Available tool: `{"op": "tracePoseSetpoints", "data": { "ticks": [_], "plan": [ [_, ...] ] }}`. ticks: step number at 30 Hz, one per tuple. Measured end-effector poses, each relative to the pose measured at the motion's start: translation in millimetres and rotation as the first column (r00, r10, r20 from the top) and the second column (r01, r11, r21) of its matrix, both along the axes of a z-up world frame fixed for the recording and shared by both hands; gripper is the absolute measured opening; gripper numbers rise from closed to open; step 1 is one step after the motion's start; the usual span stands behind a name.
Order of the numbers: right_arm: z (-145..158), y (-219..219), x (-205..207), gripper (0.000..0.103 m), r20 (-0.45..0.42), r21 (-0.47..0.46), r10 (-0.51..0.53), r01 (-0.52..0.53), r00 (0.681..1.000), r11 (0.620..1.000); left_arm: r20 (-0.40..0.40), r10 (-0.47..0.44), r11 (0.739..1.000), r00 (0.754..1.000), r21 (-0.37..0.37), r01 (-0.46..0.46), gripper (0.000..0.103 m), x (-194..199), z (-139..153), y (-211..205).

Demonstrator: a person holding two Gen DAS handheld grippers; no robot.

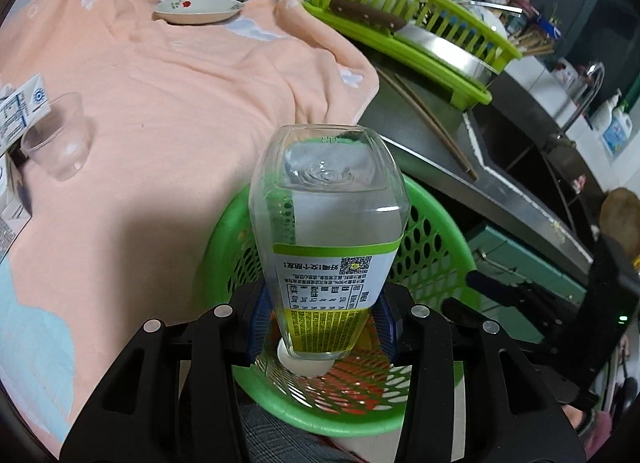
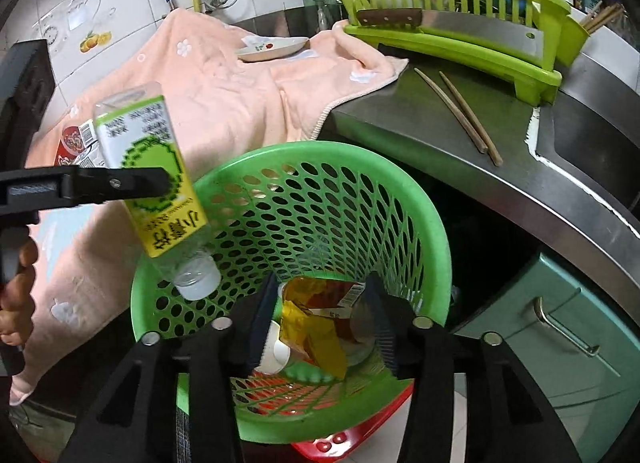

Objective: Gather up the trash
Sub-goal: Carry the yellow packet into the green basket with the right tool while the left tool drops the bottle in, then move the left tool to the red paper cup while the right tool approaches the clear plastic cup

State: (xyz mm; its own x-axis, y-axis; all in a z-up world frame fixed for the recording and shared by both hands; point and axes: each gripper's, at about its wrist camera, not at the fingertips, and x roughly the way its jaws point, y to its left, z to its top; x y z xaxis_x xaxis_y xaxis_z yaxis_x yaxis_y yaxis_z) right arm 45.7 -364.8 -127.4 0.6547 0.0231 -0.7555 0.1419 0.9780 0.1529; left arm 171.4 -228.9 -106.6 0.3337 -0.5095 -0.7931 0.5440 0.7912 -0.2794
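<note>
The left gripper is clamped on a clear bottle, cap down, at lower centre over the green basket, which already holds wrappers. The right gripper hangs with its fingers apart over the basket, holding nothing. The drop-in step seems underway; next, the left gripper must release the bottle.

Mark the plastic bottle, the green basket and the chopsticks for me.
plastic bottle (image 1: 320, 287): left wrist view, on its white label.
green basket (image 2: 320, 199): right wrist view, on the perforated inner wall.
chopsticks (image 2: 460, 115): right wrist view, mid-shaft of one of the pair lying on the steel counter.
</note>
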Motion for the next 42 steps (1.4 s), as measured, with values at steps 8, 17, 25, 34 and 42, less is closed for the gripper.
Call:
{"op": "tracePoseSetpoints", "data": {
  "ticks": [8,17,25,34,42],
  "plan": [
    [1,1,-8,0.069,0.016,0.024,-0.001,0.0,1.0,1.0,-0.024,-0.008,0.999,1.0,0.036,0.009,0.045,5,-18,-12],
    [8,13,-6,0.075,0.031,0.029,0.029,-0.03,0.999,0.999,0.013,-0.01,1.0,1.0,0.02,0.009,0.058,-1,-11,-4],
    [21,31,4,0.082,0.056,0.016,0.075,-0.076,0.996,0.997,0.106,0.016,0.999,0.994,0.026,-0.019,0.065,-10,16,30],
    [39,69,27,0.086,0.09,0.008,0.163,-0.165,0.982,0.986,0.221,0.126,0.989,0.967,0.048,-0.14,0.071,-8,44,97],
    [54,112,52,0.087,0.117,-0.005,0.257,-0.258,0.959,0.966,0.254,0.258,0.96,0.932,0.04,-0.277,0.072,7,60,168]
  ]
}}
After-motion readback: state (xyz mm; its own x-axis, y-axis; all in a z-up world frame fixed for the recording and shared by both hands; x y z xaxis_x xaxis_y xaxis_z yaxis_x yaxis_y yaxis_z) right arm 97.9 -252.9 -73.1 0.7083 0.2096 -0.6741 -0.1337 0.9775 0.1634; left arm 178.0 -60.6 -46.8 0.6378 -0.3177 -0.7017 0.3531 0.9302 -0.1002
